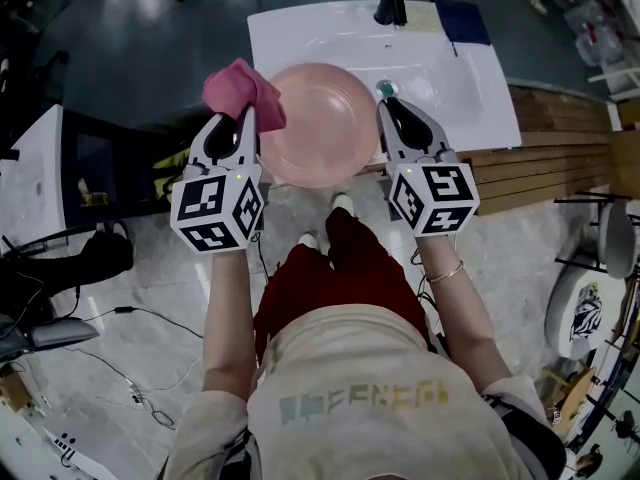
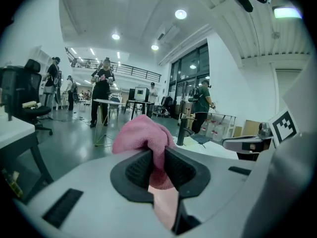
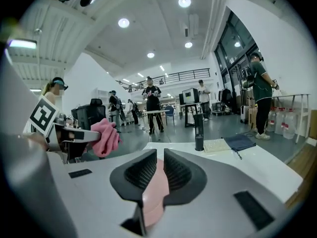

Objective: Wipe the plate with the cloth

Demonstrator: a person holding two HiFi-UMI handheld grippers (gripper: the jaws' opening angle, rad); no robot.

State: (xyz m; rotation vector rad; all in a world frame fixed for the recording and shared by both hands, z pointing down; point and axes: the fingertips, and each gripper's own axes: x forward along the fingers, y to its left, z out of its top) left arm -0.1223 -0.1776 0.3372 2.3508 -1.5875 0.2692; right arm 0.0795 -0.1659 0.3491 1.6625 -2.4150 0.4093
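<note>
1. One white table with a sunken basin fills the 12 o'clock part of the head view. A dark tap stands at its far edge, and a dark blue flat piece lies at the tap's 3 o'clock.
2. One round pink plate sits over the table's near edge, between the two claws. I cannot tell whether it rests on the table or is held clear of it.
3. The right claw is at the plate's 3 o'clock. Its jaws are closed on the plate's rim, and the right gripper view shows the pink edge pinched between the ribbed pads.
4. The left claw is at the plate's 9 o'clock, just beside the rim. Its jaws are clamped on the cloth.
5. The cloth is pink and bunches up past the left jaw tips. It lies at the plate's 10 o'clock and overlaps the rim in the head view.
</note>
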